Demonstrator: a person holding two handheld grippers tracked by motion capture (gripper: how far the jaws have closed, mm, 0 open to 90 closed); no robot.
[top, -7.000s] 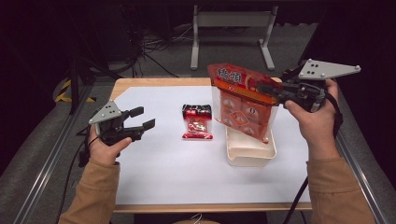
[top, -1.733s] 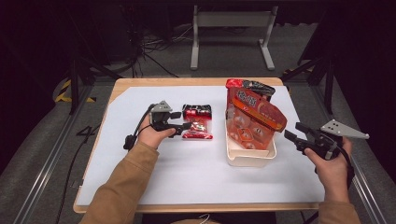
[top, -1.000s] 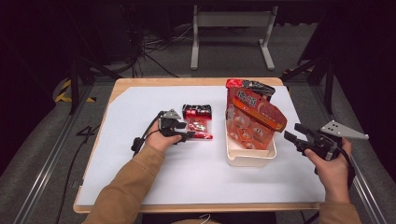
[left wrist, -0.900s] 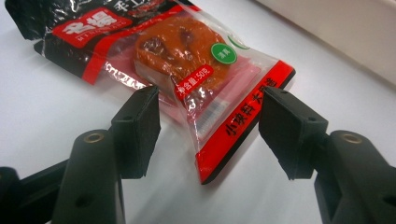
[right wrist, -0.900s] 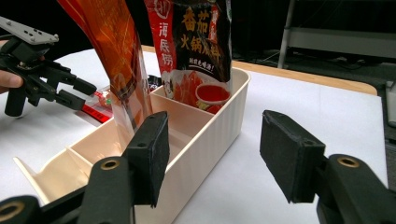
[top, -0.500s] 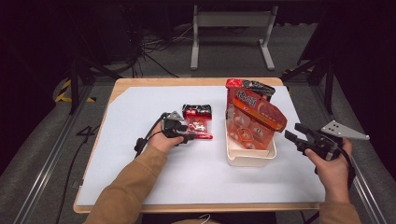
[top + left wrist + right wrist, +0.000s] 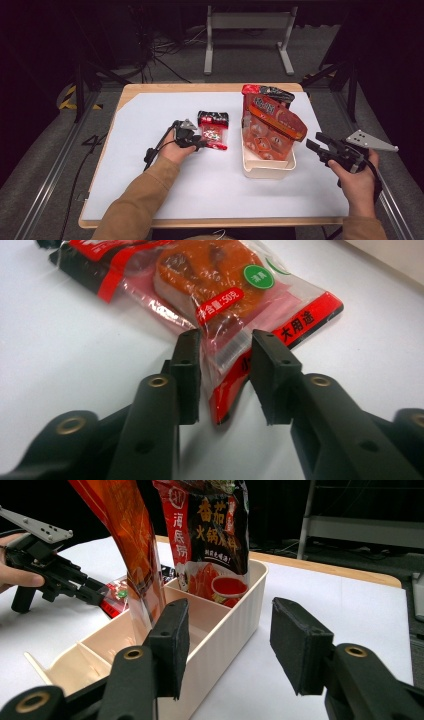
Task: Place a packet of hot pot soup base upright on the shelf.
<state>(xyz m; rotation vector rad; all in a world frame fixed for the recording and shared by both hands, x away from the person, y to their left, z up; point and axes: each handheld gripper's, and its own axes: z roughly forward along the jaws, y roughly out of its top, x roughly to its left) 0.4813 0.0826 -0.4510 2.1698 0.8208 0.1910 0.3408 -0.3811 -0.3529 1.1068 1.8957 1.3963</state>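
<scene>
Left gripper view: clear red-trimmed snack packet (image 7: 220, 305) lies flat.

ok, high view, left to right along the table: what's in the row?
Left gripper with its jaws just closing around the edge of the small clear red-and-black snack packet → cream plastic divided bin holding tall orange pouches → right gripper, open.

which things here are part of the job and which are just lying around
In the job:
- left tongs, jaws just closing around the edge of the small red snack packet
- cream divided bin
- two large sauce pouches standing in the bin
- right tongs, open beside the bin

Just lying about:
- metal stand
- floor cables
</scene>
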